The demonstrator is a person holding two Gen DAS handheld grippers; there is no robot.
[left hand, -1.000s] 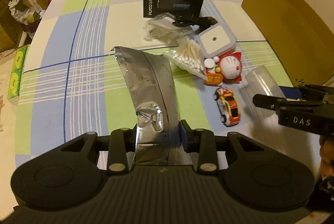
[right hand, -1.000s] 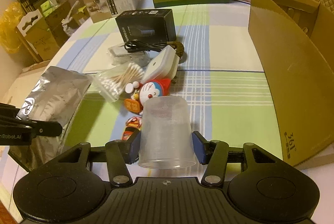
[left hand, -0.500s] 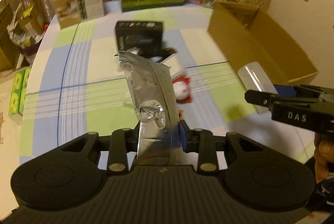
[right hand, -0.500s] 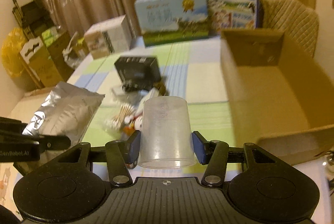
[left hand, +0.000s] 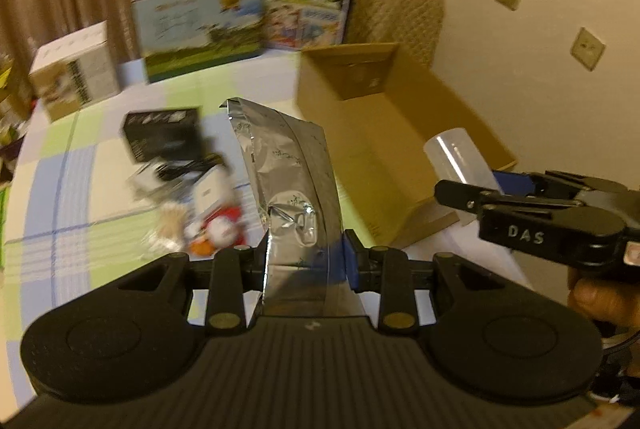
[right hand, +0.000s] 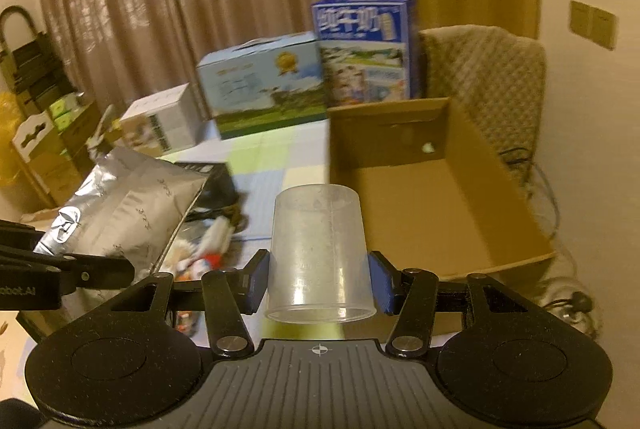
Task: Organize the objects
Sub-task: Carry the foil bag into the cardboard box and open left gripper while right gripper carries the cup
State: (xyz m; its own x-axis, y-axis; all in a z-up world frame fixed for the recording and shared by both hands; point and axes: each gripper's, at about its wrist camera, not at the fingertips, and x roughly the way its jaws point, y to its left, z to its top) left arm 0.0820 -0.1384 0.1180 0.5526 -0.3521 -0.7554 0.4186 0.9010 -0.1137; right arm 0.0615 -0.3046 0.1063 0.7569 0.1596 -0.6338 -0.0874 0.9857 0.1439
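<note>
Pinching crinkled foil pouch (left hand: 294,189), ribbed clear cup (right hand: 318,253)

dim warm light | motion blur | fisheye-bent edges, dark corners

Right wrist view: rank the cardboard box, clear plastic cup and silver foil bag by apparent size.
1. cardboard box, largest though farthest.
2. silver foil bag.
3. clear plastic cup.
Bag and cup cover similar areas; the cup sits nearest the camera, so that order is unsure.
</note>
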